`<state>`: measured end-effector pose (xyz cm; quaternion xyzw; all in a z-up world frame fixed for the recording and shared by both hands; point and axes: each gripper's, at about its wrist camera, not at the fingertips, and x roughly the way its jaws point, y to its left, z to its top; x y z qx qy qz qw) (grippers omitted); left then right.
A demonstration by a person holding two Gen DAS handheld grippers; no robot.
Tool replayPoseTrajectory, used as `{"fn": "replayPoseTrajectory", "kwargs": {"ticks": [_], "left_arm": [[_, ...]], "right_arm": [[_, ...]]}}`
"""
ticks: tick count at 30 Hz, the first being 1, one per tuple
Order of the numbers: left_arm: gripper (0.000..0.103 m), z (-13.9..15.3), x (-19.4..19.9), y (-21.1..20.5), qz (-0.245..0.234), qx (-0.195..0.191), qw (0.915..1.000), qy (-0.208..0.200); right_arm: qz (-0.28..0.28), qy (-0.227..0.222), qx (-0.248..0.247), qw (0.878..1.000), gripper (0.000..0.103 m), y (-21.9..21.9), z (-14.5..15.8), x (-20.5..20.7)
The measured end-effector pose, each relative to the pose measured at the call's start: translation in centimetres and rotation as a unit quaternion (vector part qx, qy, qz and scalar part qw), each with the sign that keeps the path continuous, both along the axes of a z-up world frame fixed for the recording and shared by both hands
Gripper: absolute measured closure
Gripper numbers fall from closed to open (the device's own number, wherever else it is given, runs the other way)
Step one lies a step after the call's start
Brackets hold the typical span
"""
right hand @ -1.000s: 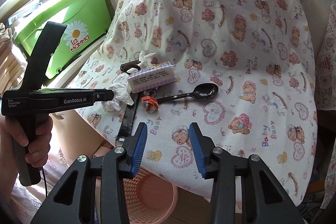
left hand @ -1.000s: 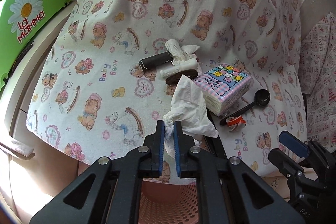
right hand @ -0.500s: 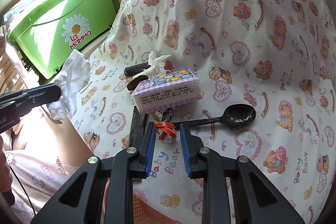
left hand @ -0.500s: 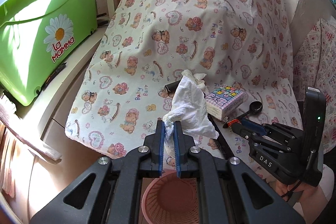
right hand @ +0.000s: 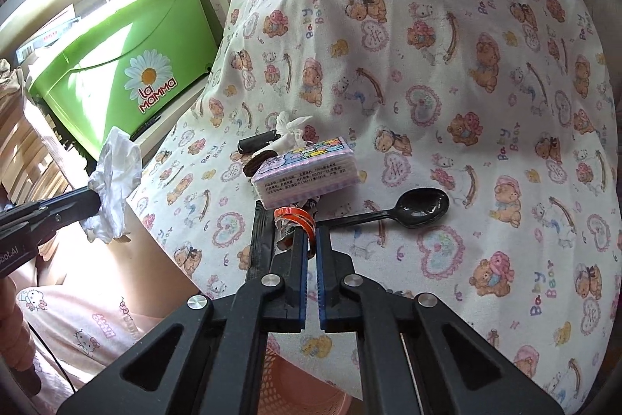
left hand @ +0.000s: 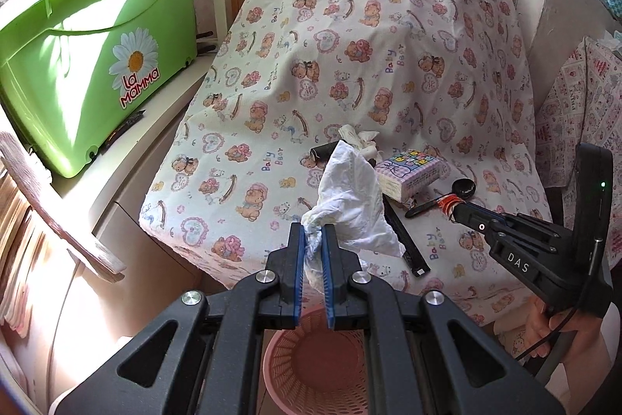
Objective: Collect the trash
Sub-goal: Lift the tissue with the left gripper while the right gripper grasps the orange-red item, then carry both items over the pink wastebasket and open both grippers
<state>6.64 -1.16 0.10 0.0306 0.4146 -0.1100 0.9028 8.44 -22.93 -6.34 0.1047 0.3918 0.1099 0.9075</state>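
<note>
Bear-print cloth (left hand: 350, 72) covers the bench. Left claw (left hand: 312, 236) grips crumpled tissue (left hand: 350, 197) above pink basket (left hand: 311, 368). Right claw (right hand: 310, 240) pinches an orange wrapper (right hand: 293, 216)

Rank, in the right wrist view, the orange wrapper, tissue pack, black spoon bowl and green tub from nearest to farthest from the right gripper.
1. Orange wrapper: pinched at the tips of the right gripper.
2. Tissue pack: just beyond the wrapper, slightly left.
3. Black spoon bowl: out to the right on the cloth.
4. Green tub: far left, off the cloth.
</note>
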Motion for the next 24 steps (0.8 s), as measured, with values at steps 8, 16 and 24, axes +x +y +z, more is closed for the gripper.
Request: {"fn": "replayPoseTrajectory", "kwargs": {"ticks": [8, 16, 24], "left_arm": [[0.095, -0.6, -2.2, -0.3, -0.005, -0.007, 0.9999, 0.012], [0.095, -2.3, -4.0, -0.9, -0.011, -0.002, 0.9994, 0.033], [0.095, -5.5, -4.2, 0.0, -0.002, -0.011, 0.9967, 0.08]], "right_arm": [[0.002, -0.014, 0.001, 1.0, 0.098, -0.2, 1.6, -3.2], [0.014, -0.03, 0.006, 0.999, 0.098, 1.3, 3.5, -8.2], [0.051, -0.013, -0.012, 0.999, 0.098, 4.0, 2.2, -10.6]]}}
